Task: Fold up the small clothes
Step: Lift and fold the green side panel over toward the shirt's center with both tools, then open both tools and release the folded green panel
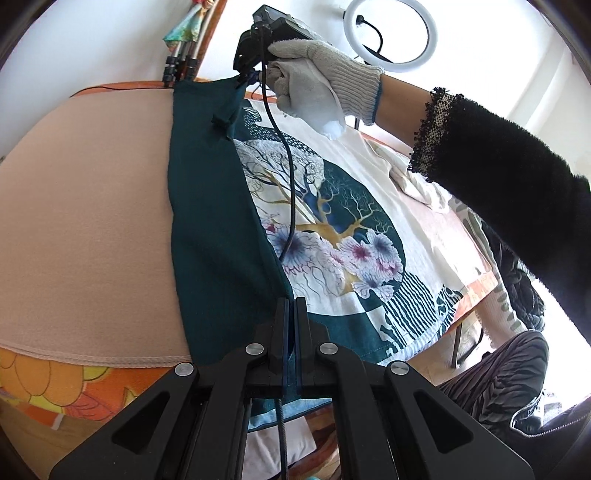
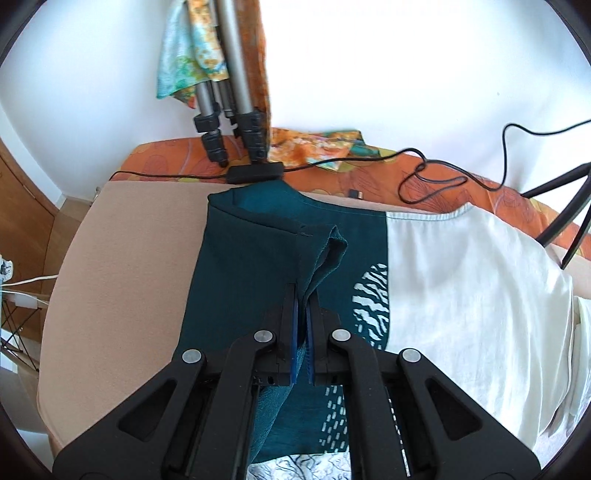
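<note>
The left gripper (image 1: 290,306) has its fingers (image 1: 281,325) pressed together on the near end of a dark teal folded edge of the T-shirt (image 1: 332,206), the cloth pinched between the blue pads. At the far end of that same fold the right gripper (image 2: 302,295) has its fingers (image 2: 289,314) clamped on a bunched teal sleeve (image 2: 321,254), which rises crumpled out of the jaws. The teal fold (image 1: 207,206) runs as a long strip straight away from the left gripper towards the right one, so the shirt's long axis lies along the left view's forward direction. The rest of the shirt, white with a tree and flower print (image 1: 332,229), lies flat to the right of the strip on a beige cloth (image 1: 85,206) covering the desk. A white-gloved hand (image 1: 314,81) holds the right gripper from above, its forearm in a fuzzy black sleeve (image 1: 498,192) reaching in from the right. Beyond stand tripod legs (image 2: 236,122), a ring light (image 1: 390,35) and a loose black cable (image 2: 436,177) on an orange floral cover (image 2: 369,166).
</note>
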A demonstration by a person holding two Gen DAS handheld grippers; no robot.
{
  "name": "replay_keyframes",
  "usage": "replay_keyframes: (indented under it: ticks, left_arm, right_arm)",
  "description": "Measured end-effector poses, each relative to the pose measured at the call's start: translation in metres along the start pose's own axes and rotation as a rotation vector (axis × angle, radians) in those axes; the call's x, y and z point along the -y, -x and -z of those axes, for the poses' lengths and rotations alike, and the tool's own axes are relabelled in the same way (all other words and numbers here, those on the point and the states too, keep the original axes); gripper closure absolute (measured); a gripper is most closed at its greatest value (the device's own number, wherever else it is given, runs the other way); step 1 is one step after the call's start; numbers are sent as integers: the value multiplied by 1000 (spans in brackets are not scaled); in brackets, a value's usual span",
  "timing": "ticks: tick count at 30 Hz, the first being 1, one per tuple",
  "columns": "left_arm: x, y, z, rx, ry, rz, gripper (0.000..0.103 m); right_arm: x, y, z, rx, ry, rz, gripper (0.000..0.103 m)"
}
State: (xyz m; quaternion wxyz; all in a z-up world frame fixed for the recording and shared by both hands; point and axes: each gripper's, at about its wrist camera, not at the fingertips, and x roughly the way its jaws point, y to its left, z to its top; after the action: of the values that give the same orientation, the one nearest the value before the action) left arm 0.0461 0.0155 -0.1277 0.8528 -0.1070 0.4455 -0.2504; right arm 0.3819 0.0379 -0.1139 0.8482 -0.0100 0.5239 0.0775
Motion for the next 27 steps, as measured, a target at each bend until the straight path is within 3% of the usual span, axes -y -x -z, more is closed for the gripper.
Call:
replay_keyframes:
  ticks: [4,9,23,25,27]
  left_arm:
    - [9,-9,-1,-15,-15,8,102]
    - [16,-16,-5,-25,-25,23,102]
    - [24,-34,-1,-104,-50,39,102]
    - [26,-33,0,-107,-53,40,101]
    - [30,-32,1,-110,-67,50,98]
  right_arm:
    - [22,-4,3,-17,-28,-10,99]
    - [23,-13,3,-21,6,66,99]
    - [36,-38,10,-76,12,70,99]
    - [39,-38,10,-86,3,67,91]
    - [43,-30,11,-74,-2,76,61]
